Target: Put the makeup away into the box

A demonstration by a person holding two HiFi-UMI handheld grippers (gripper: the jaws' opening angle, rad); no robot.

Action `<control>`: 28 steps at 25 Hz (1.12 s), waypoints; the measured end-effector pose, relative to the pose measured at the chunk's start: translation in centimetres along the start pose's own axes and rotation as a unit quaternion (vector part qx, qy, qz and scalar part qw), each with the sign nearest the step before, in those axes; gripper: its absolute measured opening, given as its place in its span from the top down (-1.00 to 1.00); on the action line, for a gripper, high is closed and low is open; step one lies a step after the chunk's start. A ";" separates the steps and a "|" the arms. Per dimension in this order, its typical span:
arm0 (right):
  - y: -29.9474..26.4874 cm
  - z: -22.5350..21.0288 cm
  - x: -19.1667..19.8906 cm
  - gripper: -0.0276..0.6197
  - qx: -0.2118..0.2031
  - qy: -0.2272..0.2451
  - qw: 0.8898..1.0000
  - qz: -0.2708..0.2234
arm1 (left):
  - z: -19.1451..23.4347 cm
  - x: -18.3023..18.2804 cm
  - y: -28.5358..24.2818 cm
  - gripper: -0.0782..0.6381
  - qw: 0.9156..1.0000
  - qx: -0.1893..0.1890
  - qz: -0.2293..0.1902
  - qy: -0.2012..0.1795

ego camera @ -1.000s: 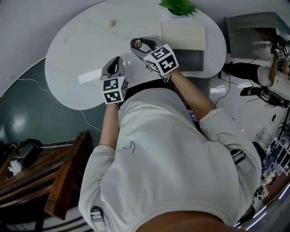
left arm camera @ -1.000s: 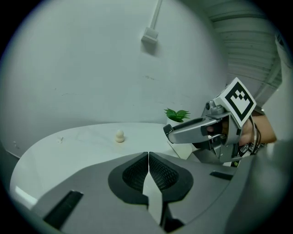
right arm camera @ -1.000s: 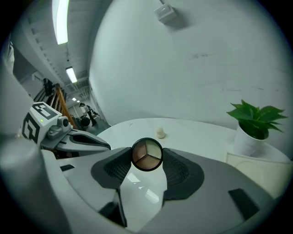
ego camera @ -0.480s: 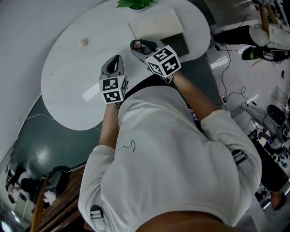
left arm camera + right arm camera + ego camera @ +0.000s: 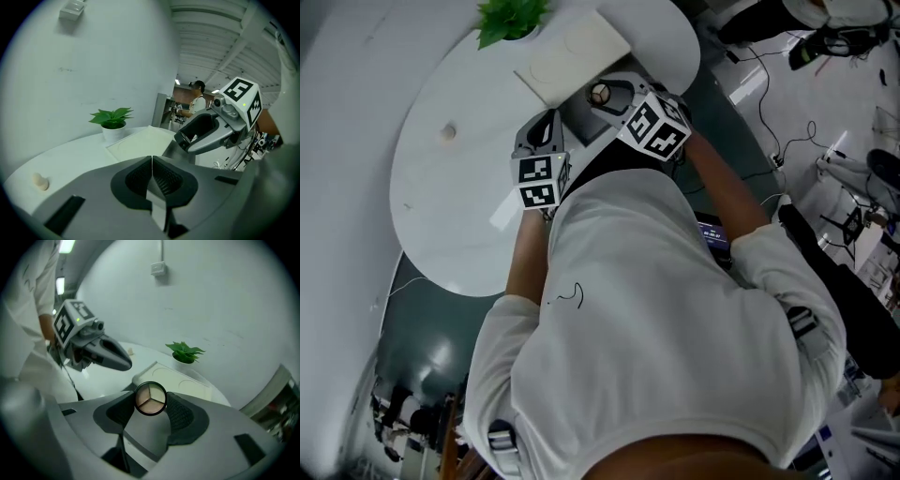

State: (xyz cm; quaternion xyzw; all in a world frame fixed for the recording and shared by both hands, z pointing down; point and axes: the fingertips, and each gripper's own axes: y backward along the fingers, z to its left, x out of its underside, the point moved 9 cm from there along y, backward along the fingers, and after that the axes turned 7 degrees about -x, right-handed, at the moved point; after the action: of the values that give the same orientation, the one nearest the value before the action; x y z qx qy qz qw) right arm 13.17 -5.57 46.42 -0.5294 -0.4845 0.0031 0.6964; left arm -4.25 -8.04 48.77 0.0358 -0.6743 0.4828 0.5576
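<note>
Holding a round three-shade compact [image 5: 150,397] clamped at the tips of my right tongs [image 5: 151,401], I have it up off the desk [image 5: 450,216], not yet inside the box [image 5: 584,120]. In the head view the compact sits at upper centre of the frame, just over or beside the grey open box, whose cream lid [image 5: 572,56] lies flat above it, next to the potted plant [image 5: 511,17] at the top edge. My left tongs [image 5: 152,161] are pressed together with nothing between them, hanging just left of the box.

I judge the task partway through: this compact is picked up and carried close to the box, and what is left for it is lowering it in and letting go. I cannot see into the box, so what it already holds I cannot tell. One small pale rounded item [image 5: 447,132] lies on the desk at the left of the frame, well apart from the box; it may be makeup, but it is too small to say.
</note>
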 end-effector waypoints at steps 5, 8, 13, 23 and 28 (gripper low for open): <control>1.1 -0.5 2.0 0.26 -0.005 0.202 0.971 0.131 | -1.7 -0.7 -1.3 0.72 1.000 0.006 0.006 -0.013; 0.2 -0.5 3.0 0.26 -0.044 0.267 0.946 0.176 | -2.1 -0.5 -1.1 0.72 1.000 -0.011 0.014 0.003; -2.8 -0.3 3.1 0.26 -0.113 0.297 0.930 0.184 | -1.7 0.9 -0.2 0.72 0.997 -0.053 0.030 0.041; -8.2 2.4 3.8 0.26 -0.251 0.287 0.901 0.210 | -1.1 5.0 4.4 0.72 0.978 -0.159 0.045 0.126; -9.6 3.2 3.4 0.26 -0.265 0.299 0.887 0.229 | -0.9 6.4 6.2 0.72 0.969 -0.187 0.046 0.151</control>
State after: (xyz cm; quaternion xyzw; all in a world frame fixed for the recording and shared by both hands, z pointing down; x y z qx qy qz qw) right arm 7.91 -5.72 55.72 -0.7663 -0.1008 -0.1242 0.6223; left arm -9.65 -0.98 49.88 -0.1741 -0.6614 0.3732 0.6269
